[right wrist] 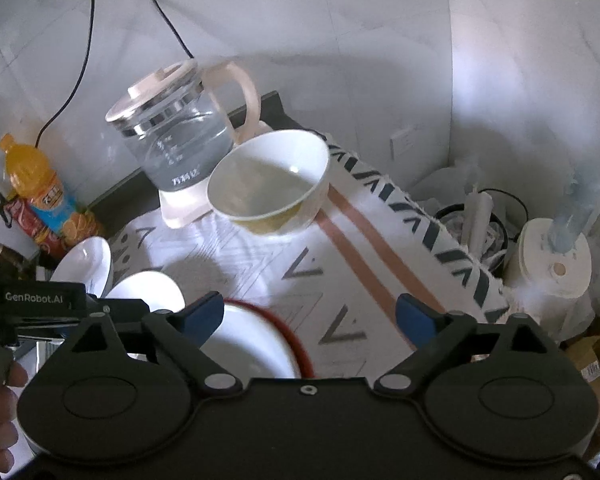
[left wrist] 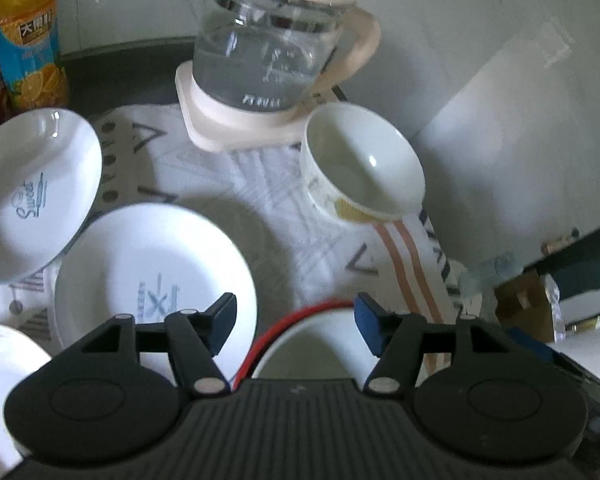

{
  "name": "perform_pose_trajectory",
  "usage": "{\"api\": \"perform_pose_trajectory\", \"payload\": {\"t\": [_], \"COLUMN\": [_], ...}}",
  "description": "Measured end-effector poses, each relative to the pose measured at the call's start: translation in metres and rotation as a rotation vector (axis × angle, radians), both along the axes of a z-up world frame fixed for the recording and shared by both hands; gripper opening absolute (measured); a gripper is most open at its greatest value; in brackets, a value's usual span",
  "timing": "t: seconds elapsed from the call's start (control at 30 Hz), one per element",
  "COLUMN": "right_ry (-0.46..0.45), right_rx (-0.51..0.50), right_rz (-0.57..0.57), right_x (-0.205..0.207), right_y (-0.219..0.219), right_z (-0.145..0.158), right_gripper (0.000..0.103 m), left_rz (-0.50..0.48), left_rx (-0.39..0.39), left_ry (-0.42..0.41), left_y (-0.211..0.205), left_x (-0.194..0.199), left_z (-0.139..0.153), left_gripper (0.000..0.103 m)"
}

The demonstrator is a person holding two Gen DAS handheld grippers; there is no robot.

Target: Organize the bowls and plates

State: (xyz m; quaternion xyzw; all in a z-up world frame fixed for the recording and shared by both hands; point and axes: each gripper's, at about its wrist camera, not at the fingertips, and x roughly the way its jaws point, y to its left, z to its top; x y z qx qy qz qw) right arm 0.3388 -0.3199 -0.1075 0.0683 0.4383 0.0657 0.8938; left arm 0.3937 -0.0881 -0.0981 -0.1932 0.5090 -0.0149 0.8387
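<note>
My left gripper is open, hovering over a red-rimmed white bowl close below it. A white plate with blue print lies left of it, a second printed plate farther left, and part of another white dish at the bottom left. A white bowl with a yellow pattern stands near the kettle. My right gripper is open and empty above the cloth; the red-rimmed bowl sits under its left finger and the patterned bowl is ahead.
A glass kettle on a cream base stands at the back of the patterned cloth. An orange juice bottle and other bottles stand at the back left. A white appliance and boxes sit right of the table edge.
</note>
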Motion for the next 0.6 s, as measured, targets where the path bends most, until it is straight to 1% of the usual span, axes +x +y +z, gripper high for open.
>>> {"api": "perform_pose_trajectory", "payload": {"t": [0.27,0.37,0.6], "right_ry": [0.007,0.011,0.037], "right_rx": [0.017,0.018,0.032], "right_rz": [0.024,0.041,0.073], "right_x": [0.042,0.058,0.101], "right_y": [-0.009,-0.009,-0.007], "right_z": [-0.009,-0.012,-0.025], "right_gripper": [0.093,0.093,0.083], "left_rz": [0.037,0.054,0.110], "left_rx": [-0.023,-0.045,-0.055], "left_ry": [-0.015,-0.021,-0.018], "left_y": [-0.006,-0.007,-0.009], "left_x": [0.035,0.047,0.078], "left_z": [-0.005,-0.010,-0.026], "left_gripper": [0.063,0.063,0.063]}}
